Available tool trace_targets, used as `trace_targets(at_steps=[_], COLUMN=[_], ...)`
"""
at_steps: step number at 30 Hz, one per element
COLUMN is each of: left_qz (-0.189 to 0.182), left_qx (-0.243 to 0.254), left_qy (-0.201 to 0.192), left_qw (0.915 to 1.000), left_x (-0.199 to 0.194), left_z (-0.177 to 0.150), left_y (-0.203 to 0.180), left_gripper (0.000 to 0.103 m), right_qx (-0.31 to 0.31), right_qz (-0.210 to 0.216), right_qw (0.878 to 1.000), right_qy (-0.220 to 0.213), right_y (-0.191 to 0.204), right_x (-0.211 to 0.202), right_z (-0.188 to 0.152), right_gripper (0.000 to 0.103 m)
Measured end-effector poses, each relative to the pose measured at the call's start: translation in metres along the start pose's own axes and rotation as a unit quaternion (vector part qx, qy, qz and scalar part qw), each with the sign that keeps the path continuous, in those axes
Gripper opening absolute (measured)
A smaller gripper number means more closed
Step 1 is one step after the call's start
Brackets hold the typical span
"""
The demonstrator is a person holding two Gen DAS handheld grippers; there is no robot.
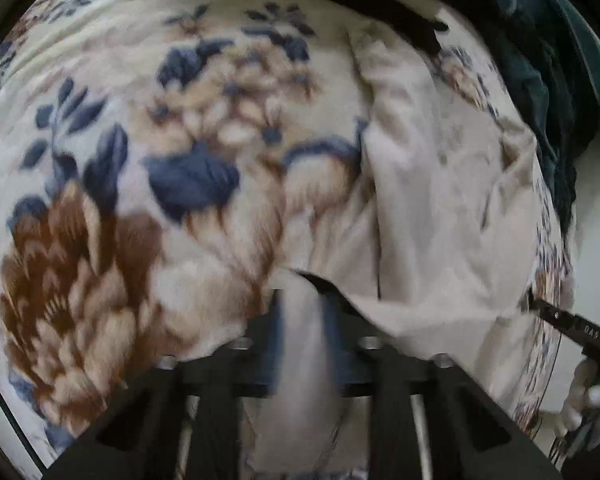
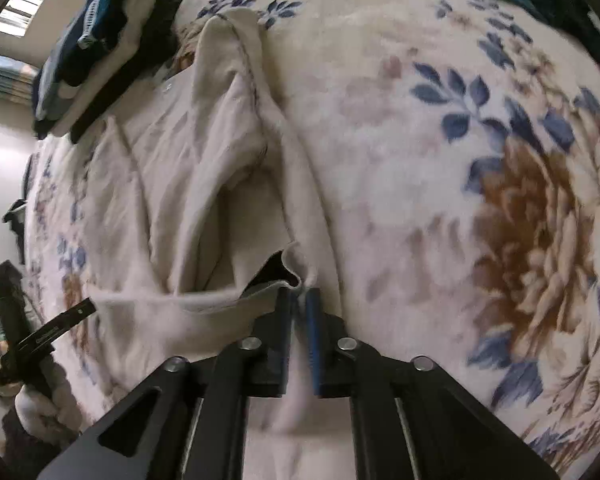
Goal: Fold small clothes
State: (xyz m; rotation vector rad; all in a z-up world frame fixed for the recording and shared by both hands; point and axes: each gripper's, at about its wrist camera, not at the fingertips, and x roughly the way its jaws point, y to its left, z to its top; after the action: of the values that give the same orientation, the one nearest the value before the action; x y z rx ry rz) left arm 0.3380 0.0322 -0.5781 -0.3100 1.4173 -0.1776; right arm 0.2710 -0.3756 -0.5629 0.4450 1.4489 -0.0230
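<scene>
Both grippers are clamped on the near hem of a cream garment (image 2: 204, 168) spread over the flowered blanket (image 2: 440, 168): left gripper (image 1: 302, 320), right gripper (image 2: 299, 312). It looks light, limp and creasing; corner grips suit it best.

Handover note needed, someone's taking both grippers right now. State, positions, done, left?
Left gripper: shut on the cream garment, pinching its near hem.
Right gripper: shut on the same garment, at the other end of that hem.
The garment lies crumpled on the floral blanket, near edge stretched between both grippers.
Done: a stack of folded clothes sits at the blanket's far corner.
Left: spread this garment flat, fold it, add it to the stack. Dark clothes at the far edge may still be waiting.
</scene>
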Motion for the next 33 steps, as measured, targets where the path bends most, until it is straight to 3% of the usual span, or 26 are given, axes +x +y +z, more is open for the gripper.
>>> trace_targets(at_steps=[4,7,8,11,12,14,16,17,18,19,20,21,22,28,33], left_qz=[0.004,-0.05,-0.064,-0.079,-0.083,-0.081,-0.07,-0.061,-0.061,-0.069,-0.072,-0.074,-0.073,-0.058,-0.049], left_qx=[-0.08,-0.102,-0.092,-0.049,-0.036,-0.018,0.002,0.013,0.017,0.024,0.032,0.04,0.047,0.001,-0.029], left_qy=[-0.034,-0.026,-0.021,0.001,0.014,0.042,0.053,0.04,0.027,0.007,-0.016,-0.036,-0.051,-0.102,-0.1], left_qw=[0.9962,0.9932,0.9935,0.9957,0.9958,0.9956,0.9961,0.9972,0.9976,0.9973,0.9968,0.9959,0.9949,0.9931,0.9934], left_x=[-0.014,-0.022,-0.025,-0.027,-0.021,-0.009,0.002,0.002,0.002,-0.004,-0.013,-0.022,-0.031,-0.066,-0.044], left_z=[0.015,0.015,0.012,-0.001,-0.004,-0.011,-0.013,-0.012,-0.01,-0.01,-0.011,-0.012,-0.014,-0.014,0.012], left_y=[0.028,0.042,0.043,0.039,0.034,0.028,0.02,0.014,0.008,0.002,-0.005,-0.011,-0.015,-0.003,0.015], left_gripper=[0.015,0.018,0.024,0.043,0.044,0.044,0.041,0.04,0.011,0.002,0.001,0.001,0.001,0.001,0.001], right_qx=[0.025,0.052,0.05,0.03,0.016,-0.015,-0.04,-0.046,-0.047,-0.049,-0.051,-0.054,-0.06,-0.06,-0.024], right_qz=[-0.025,-0.012,-0.002,0.017,0.022,0.028,0.024,0.022,0.022,0.026,0.024,0.021,0.014,0.006,-0.011], right_qw=[0.999,0.999,0.999,0.999,1.0,0.999,0.998,0.997,0.997,0.997,0.997,0.997,0.998,0.998,0.999], right_qy=[-0.018,-0.007,0.002,0.009,0.008,0.02,0.044,0.053,0.057,0.061,0.059,0.046,0.034,-0.007,-0.021], right_y=[-0.007,-0.021,-0.023,-0.023,-0.02,-0.01,-0.005,-0.003,-0.003,-0.002,0.0,0.003,0.006,0.016,0.002], right_x=[-0.004,-0.008,-0.01,-0.021,-0.025,-0.022,-0.011,-0.003,0.004,0.009,0.013,0.013,0.011,-0.009,-0.015], right_z=[0.011,0.015,0.015,0.007,0.003,-0.001,-0.005,-0.004,-0.005,-0.004,-0.004,-0.002,-0.001,-0.001,0.007], right_gripper=[0.008,0.008,0.009,0.036,0.046,0.049,0.049,0.049,0.049,0.049,0.048,0.032,0.006,0.005,0.005])
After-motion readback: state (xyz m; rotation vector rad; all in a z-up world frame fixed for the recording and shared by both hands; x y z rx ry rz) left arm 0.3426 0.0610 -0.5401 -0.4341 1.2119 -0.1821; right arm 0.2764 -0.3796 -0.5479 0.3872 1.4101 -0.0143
